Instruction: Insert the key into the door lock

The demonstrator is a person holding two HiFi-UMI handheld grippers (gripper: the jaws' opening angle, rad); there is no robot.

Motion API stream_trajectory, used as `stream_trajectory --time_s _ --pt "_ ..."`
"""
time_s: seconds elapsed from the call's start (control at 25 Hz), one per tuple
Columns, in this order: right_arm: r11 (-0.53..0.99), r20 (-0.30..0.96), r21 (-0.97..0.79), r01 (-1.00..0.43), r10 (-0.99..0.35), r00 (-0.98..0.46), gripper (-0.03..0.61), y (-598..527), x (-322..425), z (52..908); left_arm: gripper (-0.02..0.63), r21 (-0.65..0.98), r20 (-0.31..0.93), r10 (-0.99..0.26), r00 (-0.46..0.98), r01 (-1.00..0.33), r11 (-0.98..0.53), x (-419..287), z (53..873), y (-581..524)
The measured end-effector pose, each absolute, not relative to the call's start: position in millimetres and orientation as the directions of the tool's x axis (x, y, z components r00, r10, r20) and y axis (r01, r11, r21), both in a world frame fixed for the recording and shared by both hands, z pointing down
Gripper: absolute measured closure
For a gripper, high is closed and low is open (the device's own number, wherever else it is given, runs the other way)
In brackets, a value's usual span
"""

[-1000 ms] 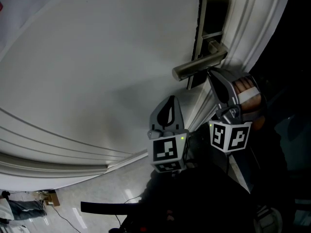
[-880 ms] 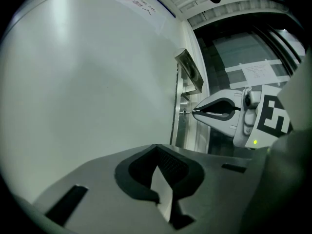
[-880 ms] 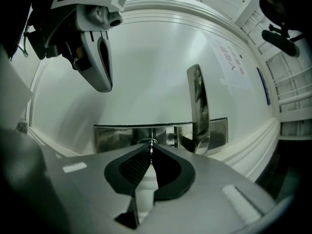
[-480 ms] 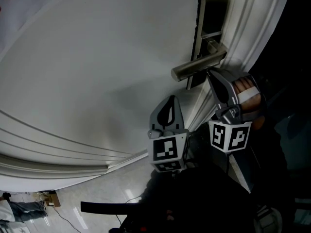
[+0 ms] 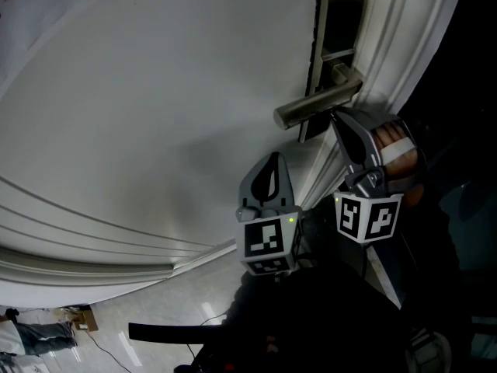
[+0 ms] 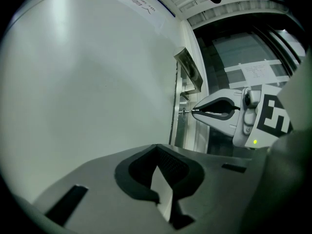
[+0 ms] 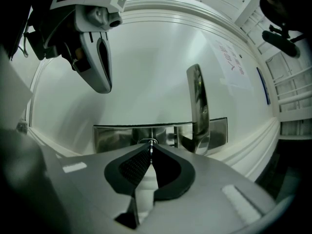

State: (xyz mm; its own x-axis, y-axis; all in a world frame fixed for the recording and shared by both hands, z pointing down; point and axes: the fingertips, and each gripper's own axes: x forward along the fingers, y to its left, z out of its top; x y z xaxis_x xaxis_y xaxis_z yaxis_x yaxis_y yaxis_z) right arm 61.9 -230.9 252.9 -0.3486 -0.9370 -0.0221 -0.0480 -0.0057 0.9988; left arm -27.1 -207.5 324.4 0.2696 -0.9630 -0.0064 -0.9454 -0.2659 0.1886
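A metal lock plate [image 5: 335,22] with a lever handle [image 5: 314,103] is fixed near the edge of the white door [image 5: 155,115]. My right gripper [image 5: 336,118] sits just under the handle, shut on a thin key [image 7: 150,148]. The key's tip touches the keyhole [image 7: 149,141] in the plate [image 7: 117,135]. In the left gripper view the key [image 6: 186,112] shows as a short stub between the right gripper [image 6: 194,112] and the plate [image 6: 181,116]. My left gripper [image 5: 270,158] hangs lower left, off the door, shut with nothing in it.
The white moulded door frame [image 5: 404,29] runs beside the plate, with a dark gap to its right. A paper notice [image 7: 234,62] is stuck on the door. Curved mouldings [image 5: 93,231] cross the door's lower part, above pale floor [image 5: 155,317].
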Motion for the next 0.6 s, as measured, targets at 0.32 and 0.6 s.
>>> stream_trajectory --time_s 0.32,0.6 --pt "-0.003 -0.019 0.999 -0.047 -0.938 -0.347 0.566 -232.4 62.4 253.7 0.612 0.185 -0.002 -0.963 0.270 -0.946 -0.266 -26.4 325.3 -208.5" --pt "-0.003 -0.019 0.999 -0.046 -0.938 -0.346 0.566 -232.1 62.5 253.5 0.612 0.192 -0.001 -0.962 0.273 -0.944 -0.268 -25.8 326.1 -208.4"
